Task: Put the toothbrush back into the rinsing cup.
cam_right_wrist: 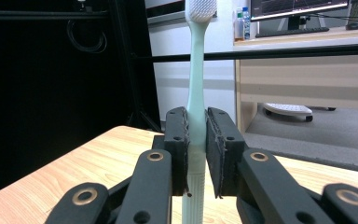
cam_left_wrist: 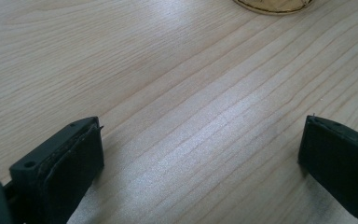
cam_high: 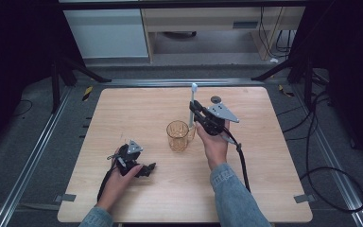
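A pale green toothbrush [cam_right_wrist: 196, 93] stands upright with its bristle head on top, and my right gripper [cam_right_wrist: 196, 149] is shut on its handle. In the high view the right gripper [cam_high: 194, 113] holds the toothbrush [cam_high: 193, 101] just to the right of and behind a clear amber cup [cam_high: 177, 135] standing at the table's middle. My left gripper [cam_high: 147, 168] rests low at the front left of the table, pointing right toward the cup. Its jaws stand wide apart in the left gripper view, left gripper [cam_left_wrist: 200, 154] open over bare wood, the cup's base [cam_left_wrist: 272, 5] at the top edge.
The wooden table [cam_high: 137, 109] has bare surface all around the cup. Black cables [cam_high: 241, 163] trail from both grippers toward the front edge. Dark stands and metal rails flank the table; a desk and cabinet stand beyond it.
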The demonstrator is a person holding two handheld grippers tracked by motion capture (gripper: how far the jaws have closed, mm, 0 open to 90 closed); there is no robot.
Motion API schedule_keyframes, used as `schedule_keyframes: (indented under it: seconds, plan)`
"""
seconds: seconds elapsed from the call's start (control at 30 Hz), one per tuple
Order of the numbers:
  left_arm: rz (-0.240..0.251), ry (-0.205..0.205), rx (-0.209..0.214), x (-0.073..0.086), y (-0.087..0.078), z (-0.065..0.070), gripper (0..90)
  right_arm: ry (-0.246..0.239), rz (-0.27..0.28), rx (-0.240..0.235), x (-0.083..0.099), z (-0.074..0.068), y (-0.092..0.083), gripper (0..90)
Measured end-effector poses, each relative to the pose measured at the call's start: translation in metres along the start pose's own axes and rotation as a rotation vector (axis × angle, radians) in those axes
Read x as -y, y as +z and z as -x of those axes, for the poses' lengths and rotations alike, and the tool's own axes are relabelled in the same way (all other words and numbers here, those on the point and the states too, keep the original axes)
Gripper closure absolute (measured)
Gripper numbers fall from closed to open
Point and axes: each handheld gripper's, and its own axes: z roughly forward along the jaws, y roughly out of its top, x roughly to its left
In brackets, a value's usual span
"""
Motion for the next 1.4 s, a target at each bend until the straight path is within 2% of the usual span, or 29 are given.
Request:
schedule_keyframes:
  seconds: [0.63,0.8,1.4]
  plan:
    - [0.000,0.000,0.000,0.000,0.000,0.000,0.0,0.013,-0.034,0.000,0.021,0.002,0.003,79.1]
    - [0.000,0.000,0.000,0.000,0.000,0.000,0.0,0.000,-0.042,-0.001,0.025,0.002,0.002,79.1]
    - [0.000,0.000,0.000,0.000,0.000,0.000,0.0,0.001,-0.031,-0.008,0.035,0.000,0.003,79.1]
